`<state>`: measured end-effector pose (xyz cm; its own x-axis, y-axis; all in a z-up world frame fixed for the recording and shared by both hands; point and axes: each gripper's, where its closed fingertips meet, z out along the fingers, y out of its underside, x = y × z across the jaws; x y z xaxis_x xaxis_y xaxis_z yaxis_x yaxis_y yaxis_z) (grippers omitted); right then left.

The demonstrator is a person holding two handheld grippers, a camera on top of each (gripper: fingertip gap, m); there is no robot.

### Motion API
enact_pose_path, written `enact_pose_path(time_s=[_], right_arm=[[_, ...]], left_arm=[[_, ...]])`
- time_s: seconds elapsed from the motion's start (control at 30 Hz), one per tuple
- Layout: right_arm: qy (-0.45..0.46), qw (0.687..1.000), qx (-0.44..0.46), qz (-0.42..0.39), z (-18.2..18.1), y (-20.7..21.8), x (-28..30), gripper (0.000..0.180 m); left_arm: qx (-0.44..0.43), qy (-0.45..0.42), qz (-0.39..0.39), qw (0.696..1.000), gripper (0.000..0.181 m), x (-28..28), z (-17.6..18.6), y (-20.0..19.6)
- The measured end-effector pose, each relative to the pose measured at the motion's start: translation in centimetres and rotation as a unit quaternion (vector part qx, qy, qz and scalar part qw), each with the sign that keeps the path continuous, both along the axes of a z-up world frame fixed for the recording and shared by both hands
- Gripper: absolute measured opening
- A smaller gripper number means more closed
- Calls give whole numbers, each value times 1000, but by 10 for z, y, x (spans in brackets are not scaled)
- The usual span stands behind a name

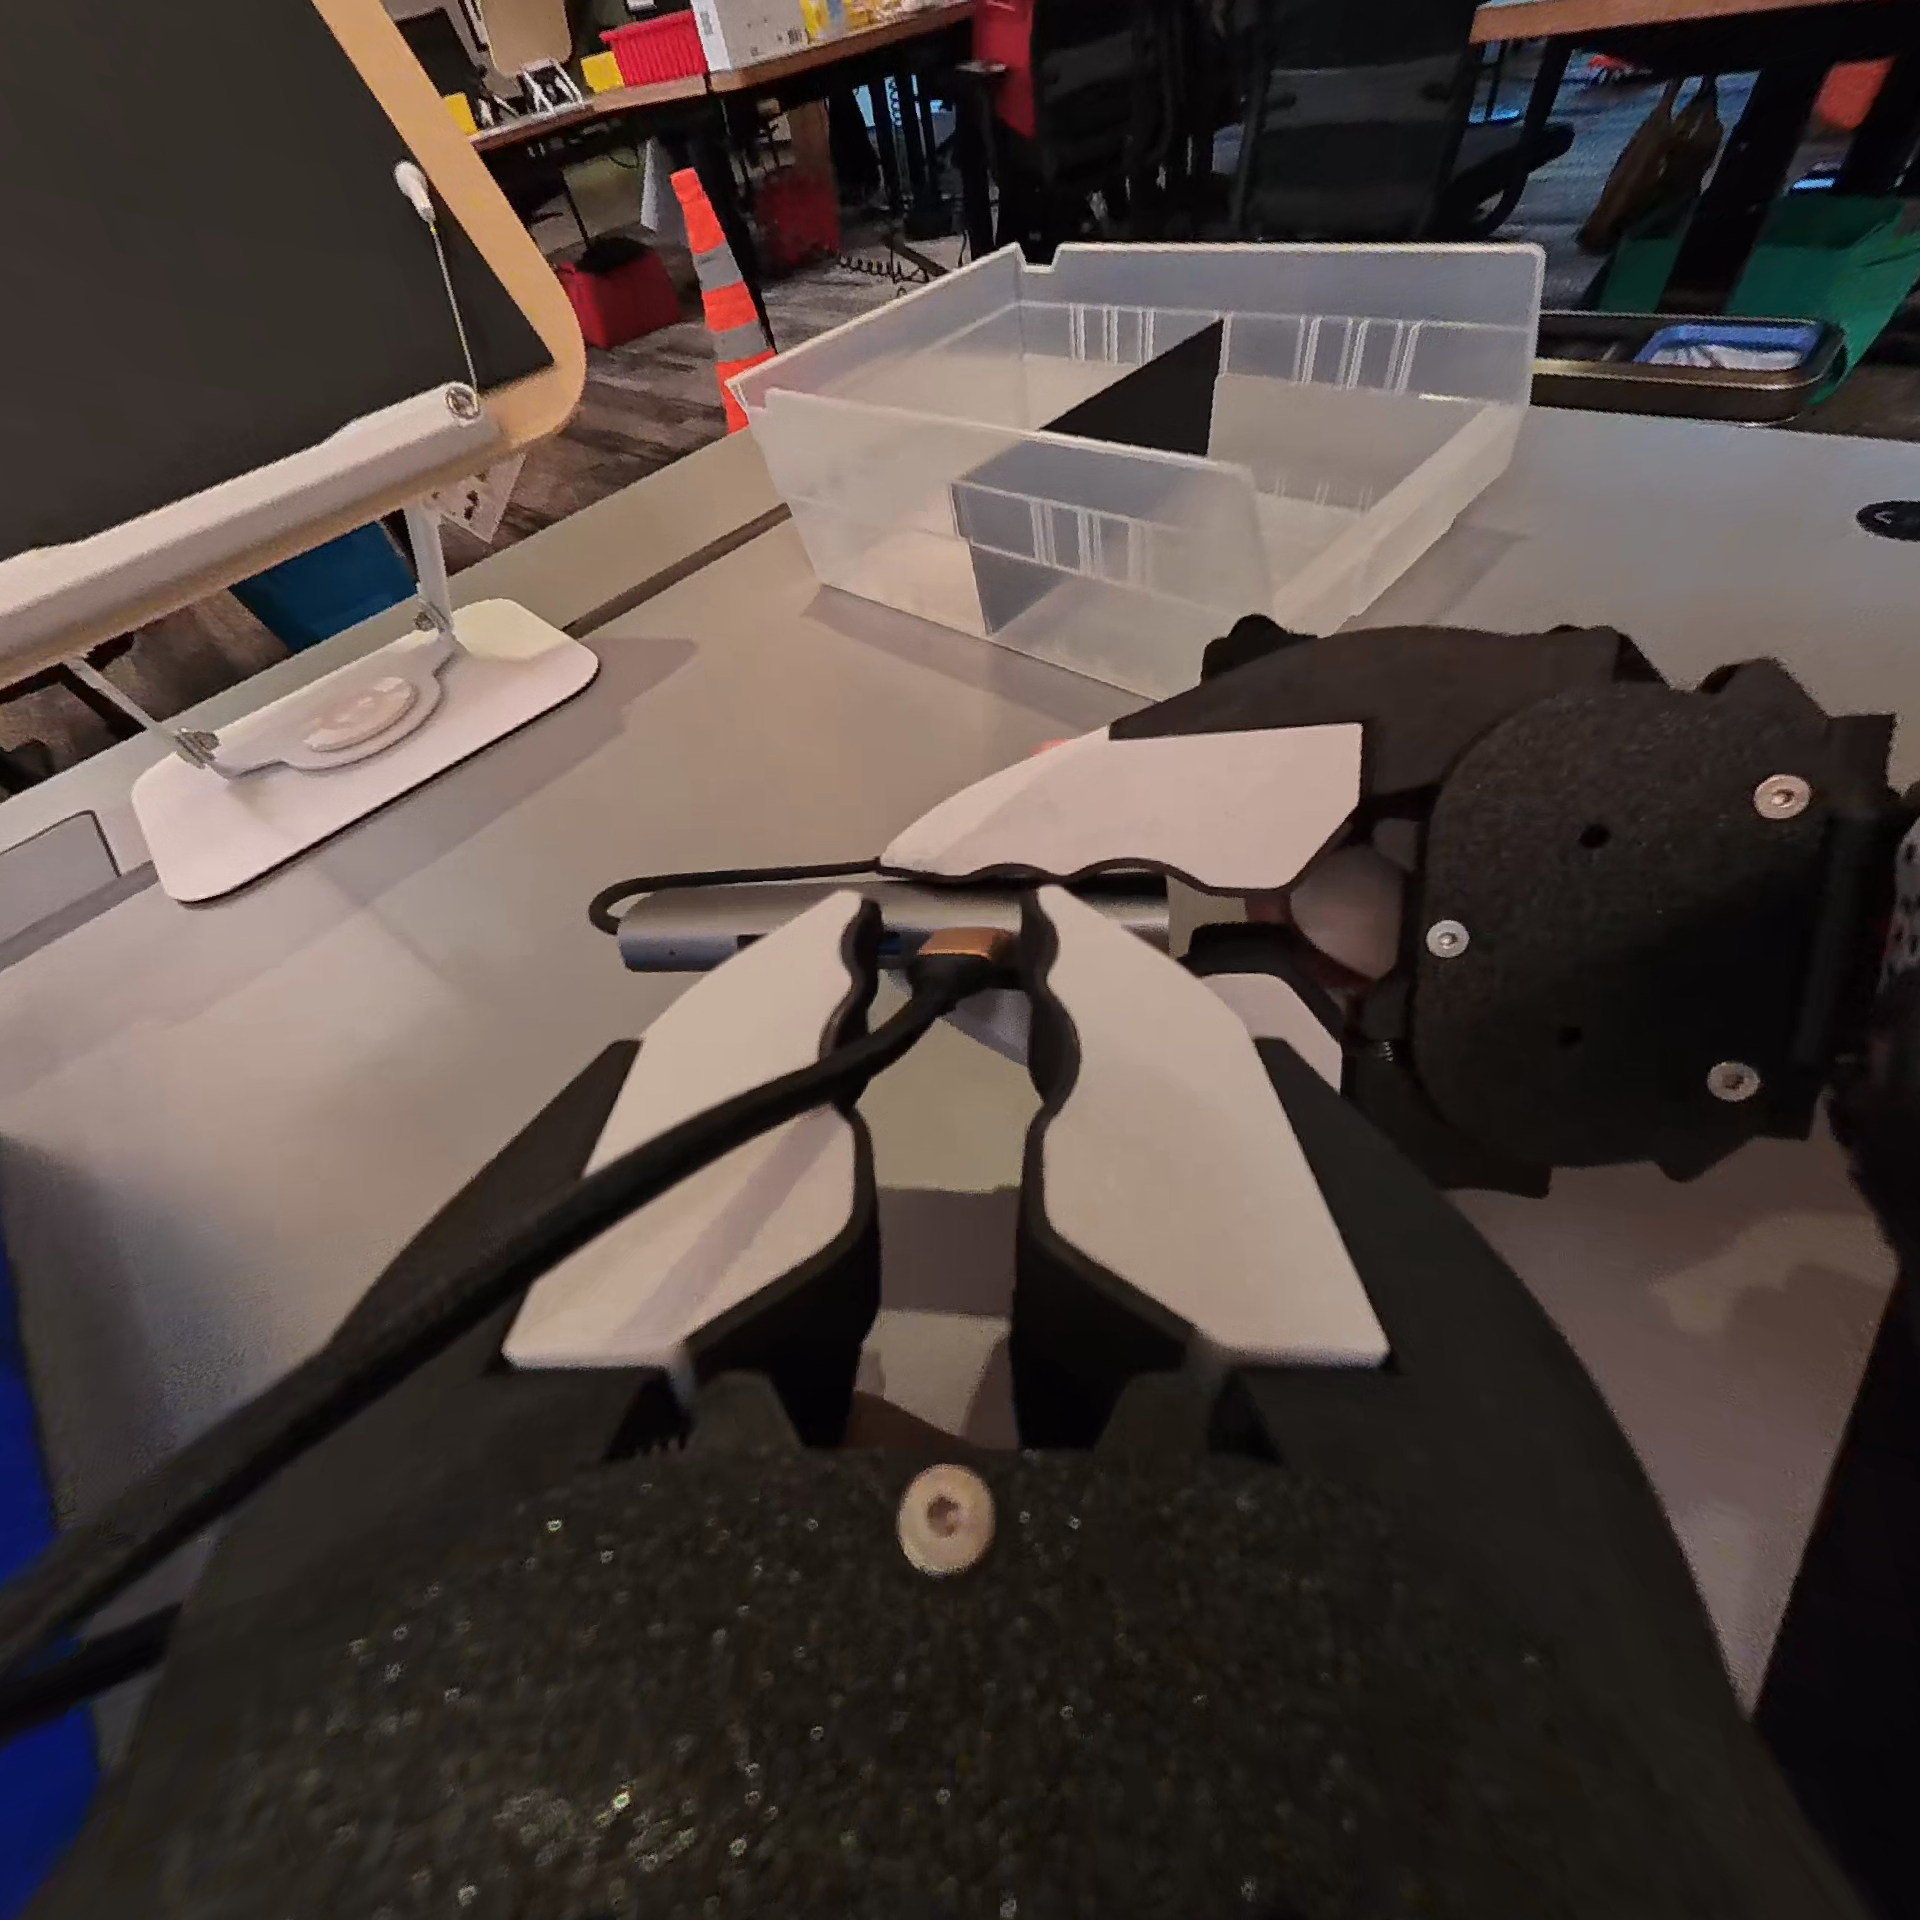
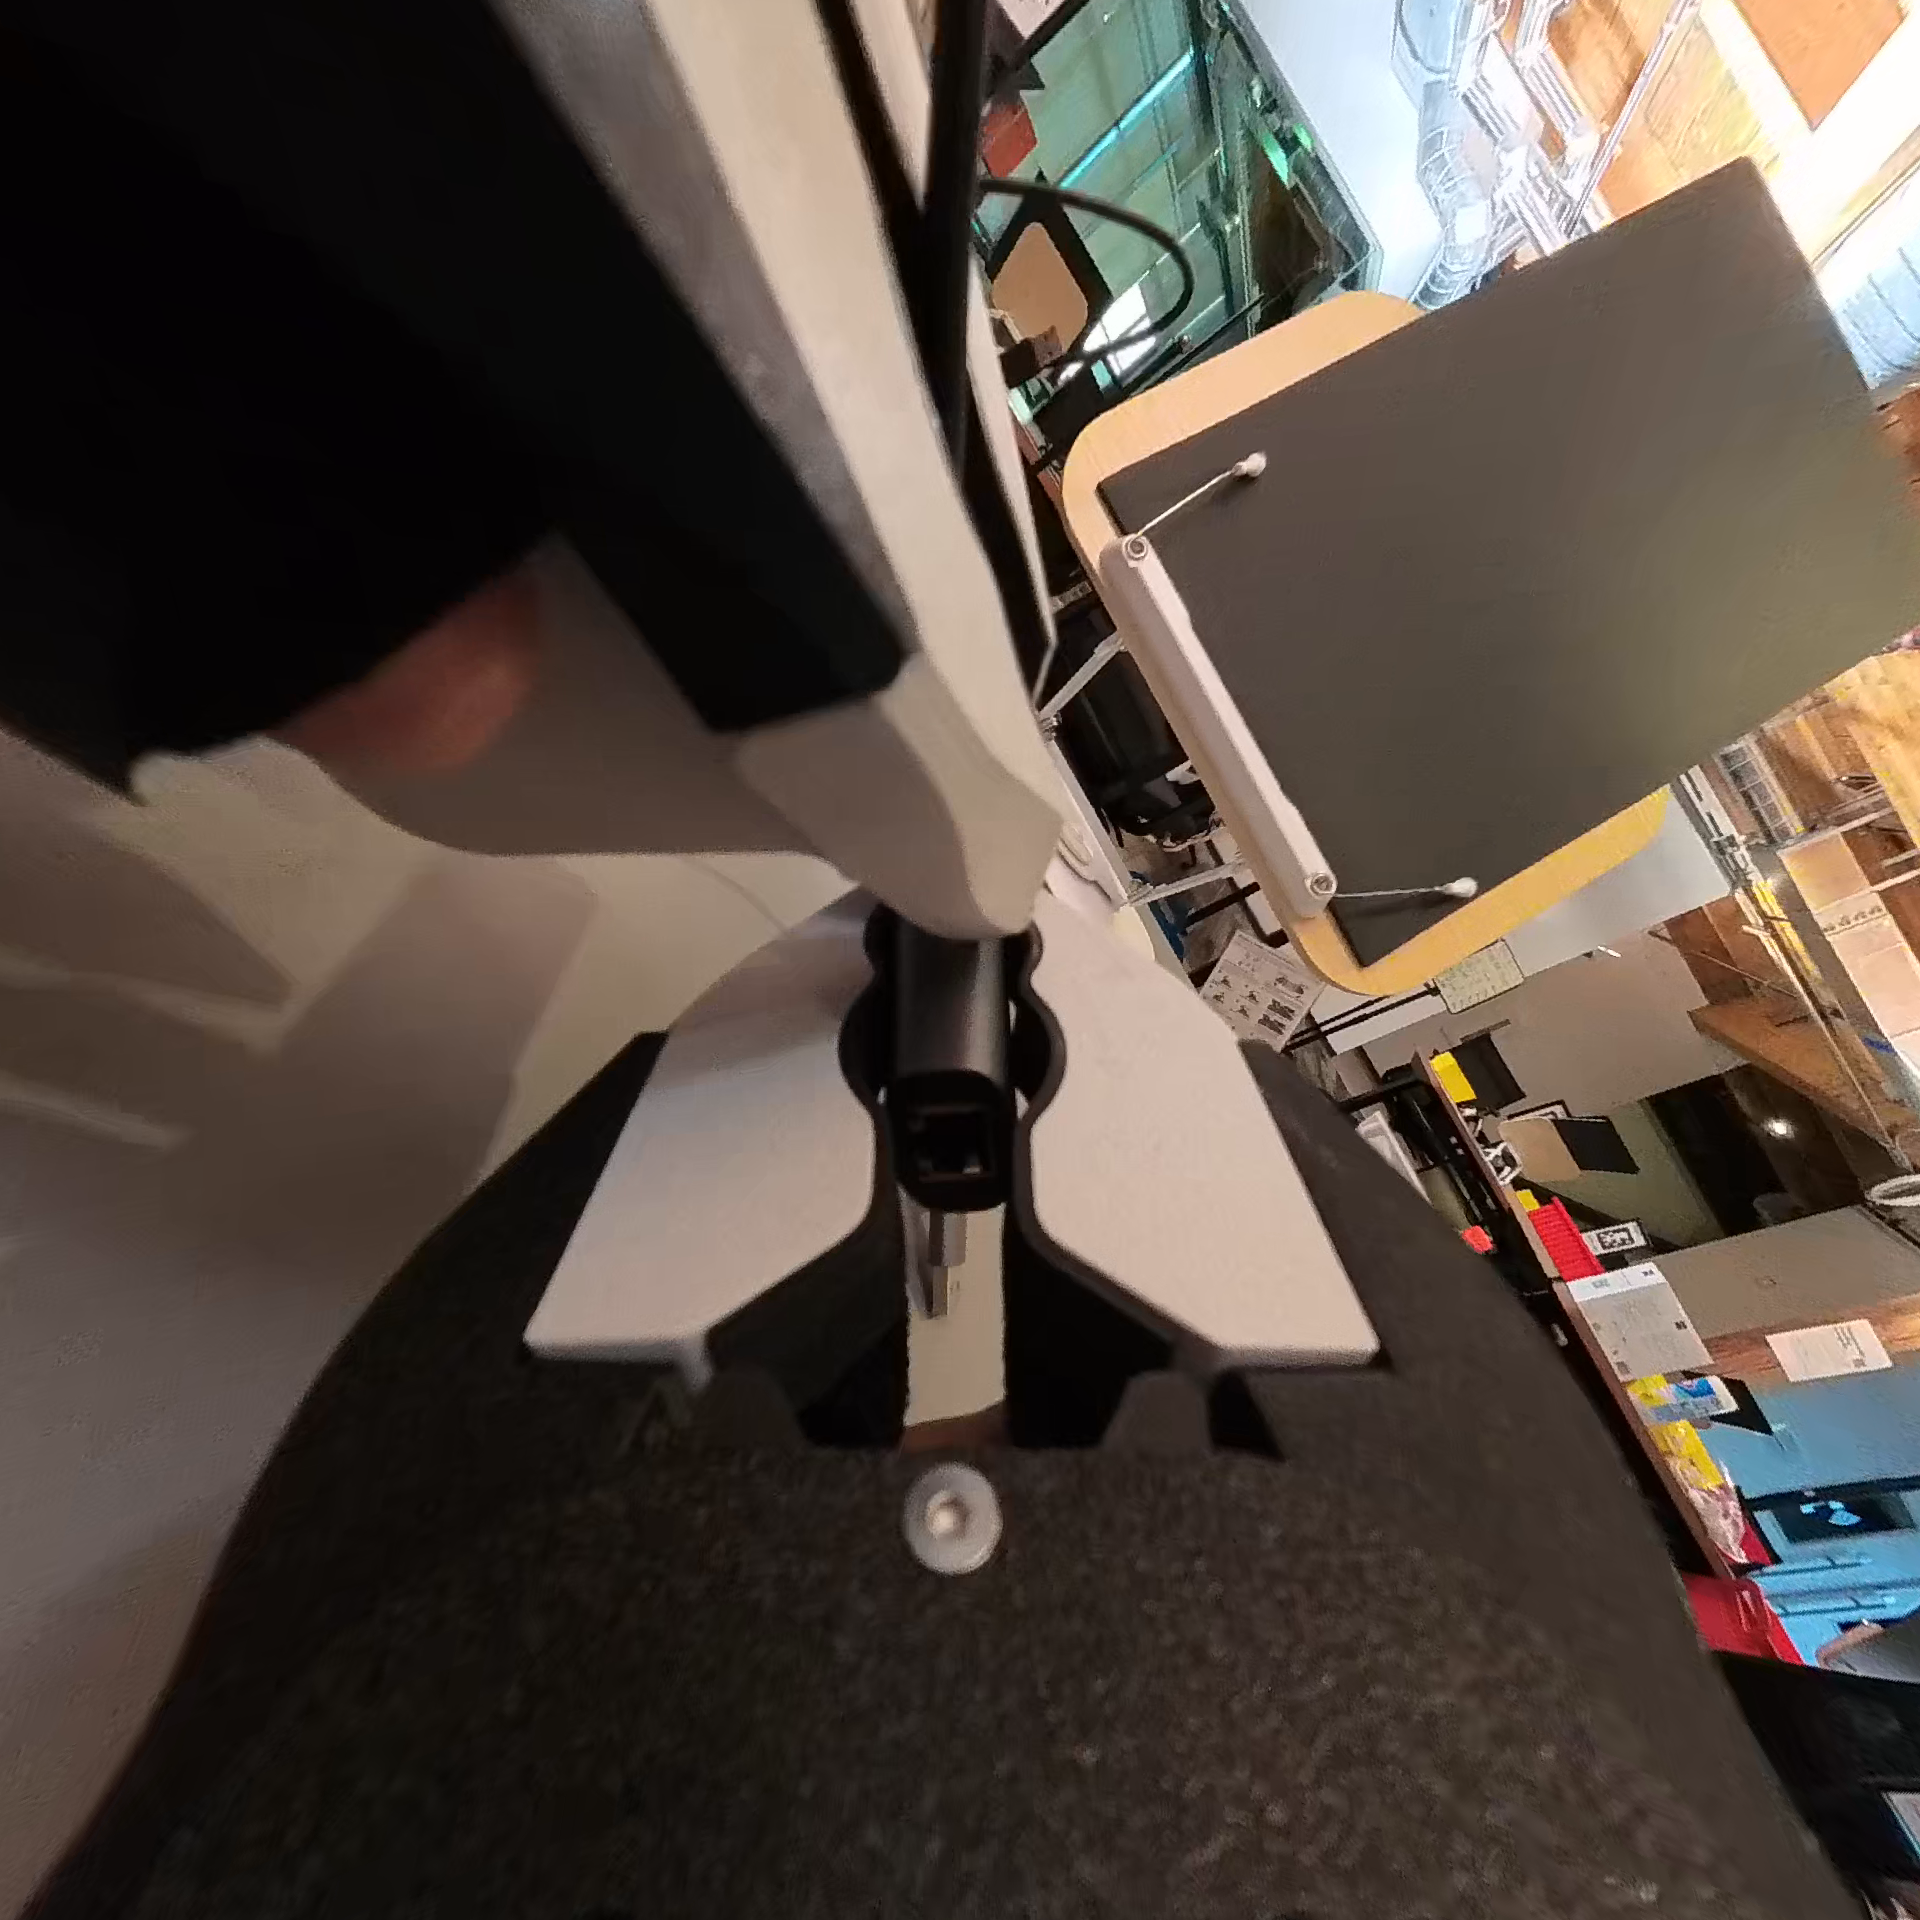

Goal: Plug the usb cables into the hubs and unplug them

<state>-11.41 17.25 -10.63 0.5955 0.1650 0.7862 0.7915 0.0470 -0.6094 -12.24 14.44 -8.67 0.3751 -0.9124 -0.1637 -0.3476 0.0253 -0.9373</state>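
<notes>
A grey USB hub (image 1: 717, 923) lies across the grey table (image 1: 727, 727), its thin black lead looping at its left end. My left gripper (image 1: 951, 920) is shut on the copper-coloured USB plug (image 1: 961, 948), which sits against the hub's near side. The plug's black cable (image 1: 582, 1184) runs down to the lower left. My right gripper (image 1: 1101, 894) comes in from the right and clamps the hub's right part. In the right wrist view my right gripper (image 2: 951, 977) is shut on the hub (image 2: 945, 1049), seen end-on. A left gripper finger (image 2: 914, 821) crosses just above it.
A clear plastic bin (image 1: 1351, 312) with dividers stands behind the hub. A dark board in a tan frame (image 1: 208, 291) on a white stand (image 1: 364, 748) is at the back left, also in the right wrist view (image 2: 1507, 582). An orange cone (image 1: 717, 281) stands on the floor beyond the table edge.
</notes>
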Motion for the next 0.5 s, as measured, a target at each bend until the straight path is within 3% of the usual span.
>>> enact_pose_path(time_s=[0.5], right_arm=[[-23, 1000, -4, 13, -11, 2, 5, 18]], left_arm=[[-84, 19, -34, 996, 15, -2, -19, -3]])
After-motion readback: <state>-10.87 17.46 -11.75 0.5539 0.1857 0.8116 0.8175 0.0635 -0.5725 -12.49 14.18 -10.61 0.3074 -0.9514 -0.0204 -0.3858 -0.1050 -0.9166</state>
